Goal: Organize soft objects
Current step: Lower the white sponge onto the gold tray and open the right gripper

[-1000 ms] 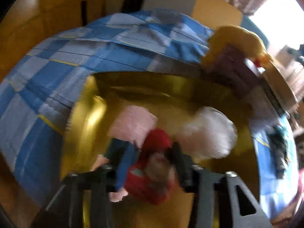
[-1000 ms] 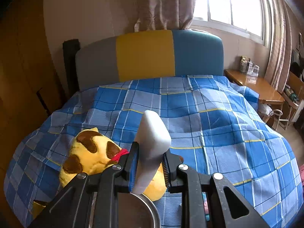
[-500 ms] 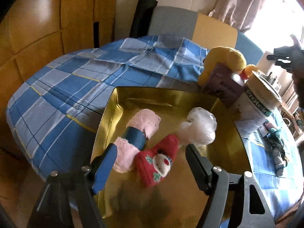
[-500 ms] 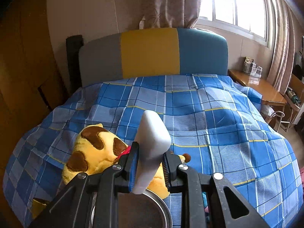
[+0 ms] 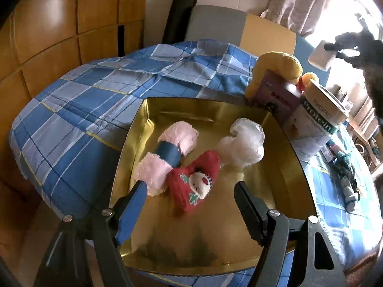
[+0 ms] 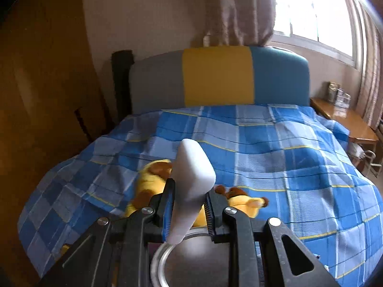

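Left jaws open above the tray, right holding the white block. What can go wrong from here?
1. The white foam block is pinched only near its lower end by the right gripper; it may tilt or slip out.
2. The protein can stands against the gold tray rim, so a nudge could tip it.
3. The red sock overlaps the pink sock, risking a double grab.

Our left gripper has just been opening; its jaws now stand wide and empty, pulled back from the red sock, which lies released in the gold tray against the pink roll.
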Motion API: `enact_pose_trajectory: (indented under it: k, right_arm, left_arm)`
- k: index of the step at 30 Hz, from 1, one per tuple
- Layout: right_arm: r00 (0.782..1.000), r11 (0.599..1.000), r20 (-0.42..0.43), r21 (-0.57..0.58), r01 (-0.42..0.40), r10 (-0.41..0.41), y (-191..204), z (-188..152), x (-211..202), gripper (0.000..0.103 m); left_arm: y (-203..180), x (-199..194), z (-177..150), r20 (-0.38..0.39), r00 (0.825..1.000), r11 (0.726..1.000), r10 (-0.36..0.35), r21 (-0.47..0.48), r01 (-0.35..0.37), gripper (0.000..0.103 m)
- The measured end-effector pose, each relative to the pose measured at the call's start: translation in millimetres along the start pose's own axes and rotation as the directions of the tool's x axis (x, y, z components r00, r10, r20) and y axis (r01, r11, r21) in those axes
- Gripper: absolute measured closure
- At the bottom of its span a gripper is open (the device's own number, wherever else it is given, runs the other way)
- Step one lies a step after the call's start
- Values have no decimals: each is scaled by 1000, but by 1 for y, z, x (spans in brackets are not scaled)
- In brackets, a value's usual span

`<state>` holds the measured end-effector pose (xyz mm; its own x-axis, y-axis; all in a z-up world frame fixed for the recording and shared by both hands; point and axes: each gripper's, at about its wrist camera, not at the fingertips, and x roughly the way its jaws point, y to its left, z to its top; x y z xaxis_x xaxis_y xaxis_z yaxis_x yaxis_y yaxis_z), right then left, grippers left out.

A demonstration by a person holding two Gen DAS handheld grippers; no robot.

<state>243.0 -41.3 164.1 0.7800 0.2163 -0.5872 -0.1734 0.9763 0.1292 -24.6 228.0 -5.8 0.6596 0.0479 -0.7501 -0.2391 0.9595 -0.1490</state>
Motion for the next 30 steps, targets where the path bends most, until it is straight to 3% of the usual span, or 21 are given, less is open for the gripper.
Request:
enact_pose_trajectory:
  k: [9,17,24,30]
  right_arm:
    - [987,977,-43,-136,-161,157,58,-23,-12,81]
    - [951,914,-240,-308,-264,193,105,-74,0,81]
    - [896,856,-440,-439,-273,60,134,-143,42,81]
    - [890,862,-456,-455,-223,-11,137,-177,71,78]
  left_arm:
    - [1,-3,-1,5,1000,1000,-3,-4,3,27]
    - [2,-6,-2,19,1000,1000,1,-5,-1,27]
    - [-4,-13,-3,52,999,1000,15,16,-16,27]
    - [-7,-18,-3,65,998,999,19,33,-21,27]
